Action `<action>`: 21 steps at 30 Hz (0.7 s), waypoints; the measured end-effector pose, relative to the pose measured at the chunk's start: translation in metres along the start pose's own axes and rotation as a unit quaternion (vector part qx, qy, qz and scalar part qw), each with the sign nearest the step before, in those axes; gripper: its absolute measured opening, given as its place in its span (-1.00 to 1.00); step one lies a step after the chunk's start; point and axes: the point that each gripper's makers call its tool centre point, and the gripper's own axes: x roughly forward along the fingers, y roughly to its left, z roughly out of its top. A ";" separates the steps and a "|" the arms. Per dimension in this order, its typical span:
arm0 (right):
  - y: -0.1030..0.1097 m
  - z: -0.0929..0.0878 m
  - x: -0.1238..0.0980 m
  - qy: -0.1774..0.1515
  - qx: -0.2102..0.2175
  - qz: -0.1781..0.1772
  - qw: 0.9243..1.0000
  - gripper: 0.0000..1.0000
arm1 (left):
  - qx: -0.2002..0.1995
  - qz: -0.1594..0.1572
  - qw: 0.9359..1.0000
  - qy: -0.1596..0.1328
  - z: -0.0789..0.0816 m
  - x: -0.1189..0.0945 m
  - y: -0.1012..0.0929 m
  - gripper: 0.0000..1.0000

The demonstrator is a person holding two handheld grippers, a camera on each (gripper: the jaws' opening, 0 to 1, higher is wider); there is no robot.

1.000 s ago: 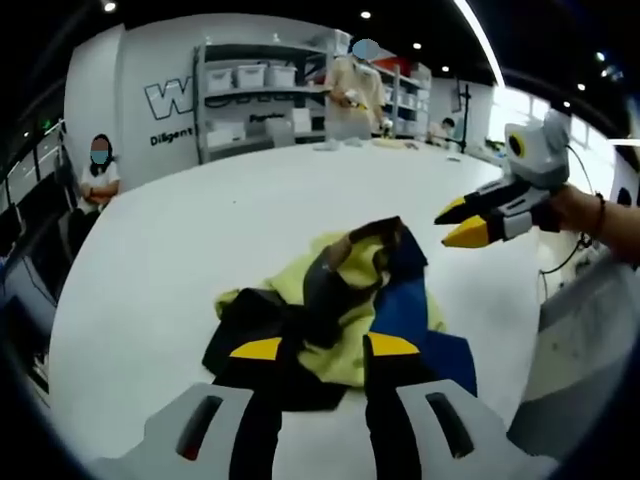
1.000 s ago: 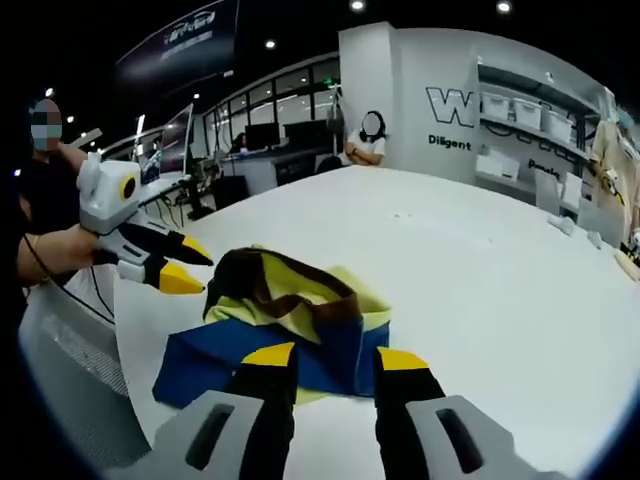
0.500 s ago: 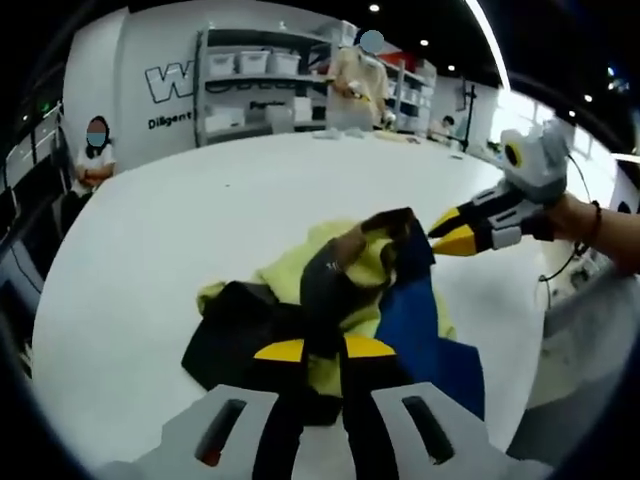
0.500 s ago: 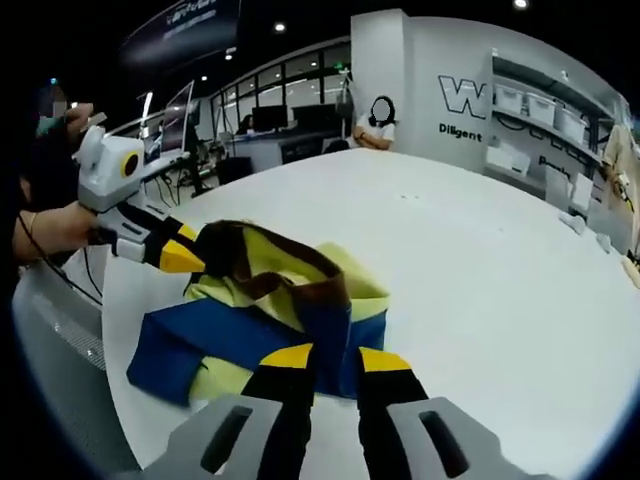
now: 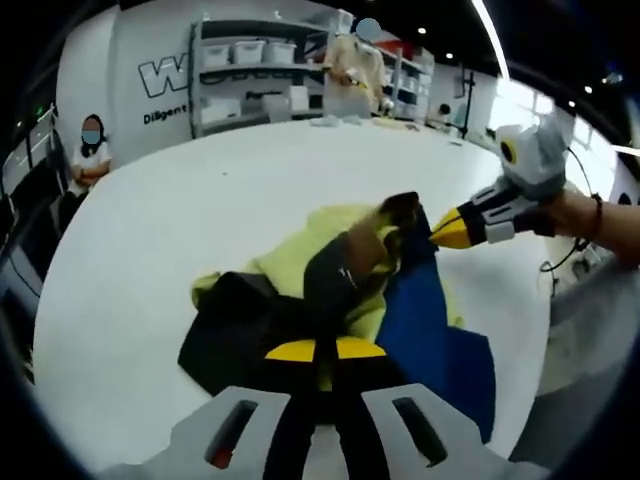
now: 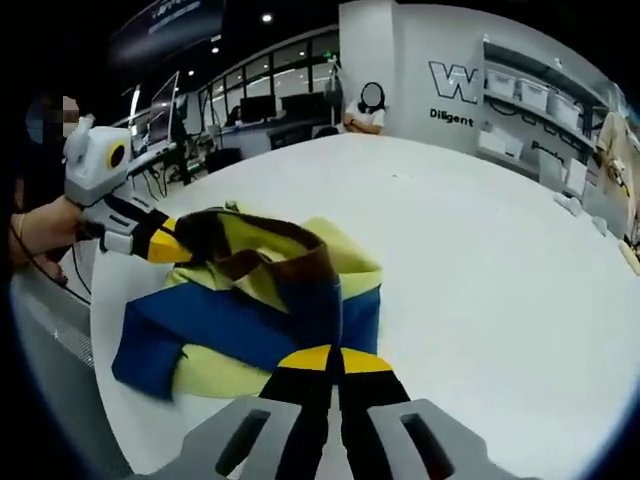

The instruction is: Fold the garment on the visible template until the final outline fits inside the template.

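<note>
Over the last second both grippers have gone from hovering with jaws spread to biting into the garment (image 5: 350, 290), a crumpled piece of yellow, blue, black and brown cloth lying on the white tabletop (image 5: 180, 220) near the edge closest to the person.

In the left gripper view, the left gripper (image 5: 325, 350) now has its yellow-tipped jaws pressed together on a black and brown fold at the near side of the heap; a second ago they stood apart just short of the cloth. In that same view the right gripper (image 5: 450, 228) reaches in from the right, its jaws closed, its tips at the dark, raised end of the garment.

The right gripper view tells the same from the other side: the right gripper (image 6: 330, 358) has its jaws shut on the blue and brown band, where earlier there was a clear gap between them. The left gripper (image 6: 160, 245) there touches the dark raised fold at the far left of the heap.

So the reach is over and both grasps look made. The garment is bunched, not flat, and no template outline can be made out under or around it. The likely next need is to lift and spread the cloth before any fold can be judged against the template.
</note>
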 end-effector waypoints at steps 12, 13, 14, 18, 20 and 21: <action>-0.001 0.020 -0.018 -0.007 -0.013 -0.008 1.000 -1.00 | 0.021 0.025 0.999 -0.005 0.015 -0.018 0.010 -1.00; -0.001 0.024 -0.020 -0.014 -0.017 -0.010 1.000 -1.00 | 0.026 0.032 0.999 -0.003 0.016 -0.020 0.012 -1.00; -0.001 0.026 -0.022 -0.018 -0.017 -0.010 1.000 -1.00 | 0.028 0.034 0.999 -0.006 0.020 -0.023 0.013 -1.00; 0.001 0.036 -0.029 -0.029 -0.019 -0.010 0.999 -1.00 | 0.032 0.036 0.999 -0.018 0.030 -0.030 0.014 -1.00; 0.000 0.039 -0.031 -0.030 -0.021 -0.014 0.999 -1.00 | 0.036 0.040 0.998 -0.019 0.033 -0.032 0.017 -1.00; 0.000 0.042 -0.033 -0.032 -0.024 -0.017 0.999 -1.00 | 0.038 0.042 0.998 -0.019 0.035 -0.033 0.019 -1.00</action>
